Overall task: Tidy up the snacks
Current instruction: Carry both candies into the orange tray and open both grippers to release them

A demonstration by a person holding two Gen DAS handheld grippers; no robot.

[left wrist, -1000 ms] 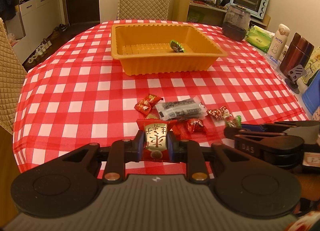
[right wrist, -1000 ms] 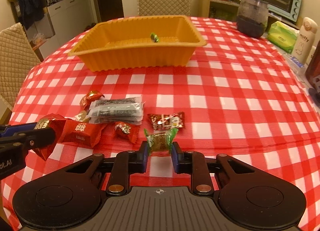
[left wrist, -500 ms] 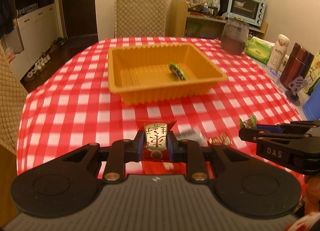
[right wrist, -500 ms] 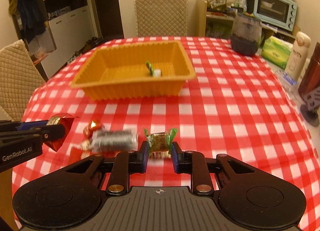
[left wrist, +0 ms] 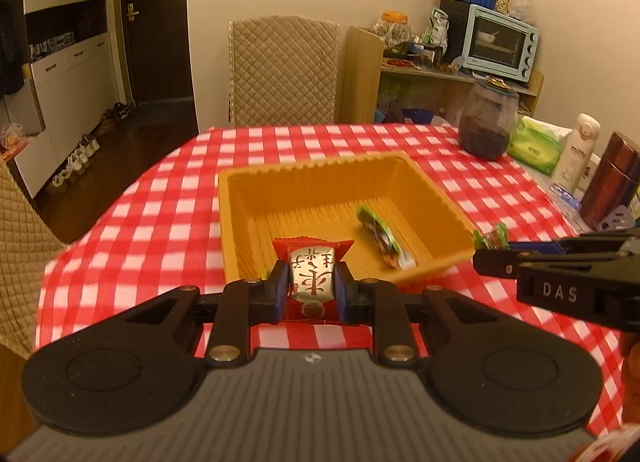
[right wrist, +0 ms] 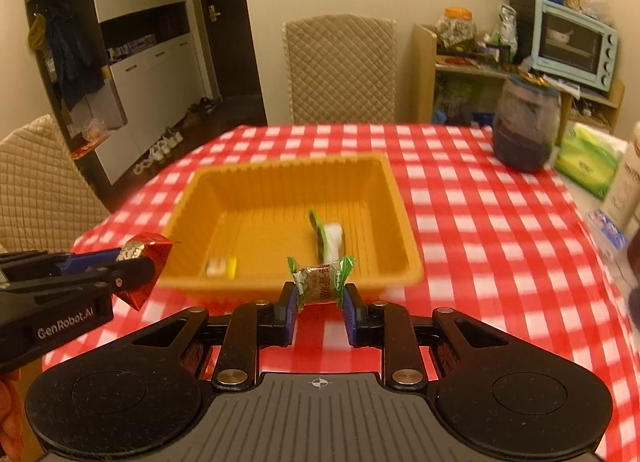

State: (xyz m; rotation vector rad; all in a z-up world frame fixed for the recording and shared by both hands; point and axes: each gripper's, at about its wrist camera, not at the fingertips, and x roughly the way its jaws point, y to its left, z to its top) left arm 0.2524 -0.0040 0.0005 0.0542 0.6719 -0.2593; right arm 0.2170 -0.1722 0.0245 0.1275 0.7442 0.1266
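Note:
My left gripper is shut on a red snack packet with a silver label, held in the air just in front of the orange tray. My right gripper is shut on a small candy with green twisted ends, also raised near the tray's front rim. Each gripper shows in the other's view: the right gripper at the right edge, the left gripper at the left edge. Inside the tray lie a green-wrapped snack and a small yellow-white candy.
A red-and-white checked cloth covers the table. At the right side stand a dark jar, a green tissue pack, a white bottle and a brown flask. Quilted chairs stand behind and to the left.
Both grippers have risen off the table with their snacks and moved forward to the tray. The loose snacks on the cloth have dropped out of view below.

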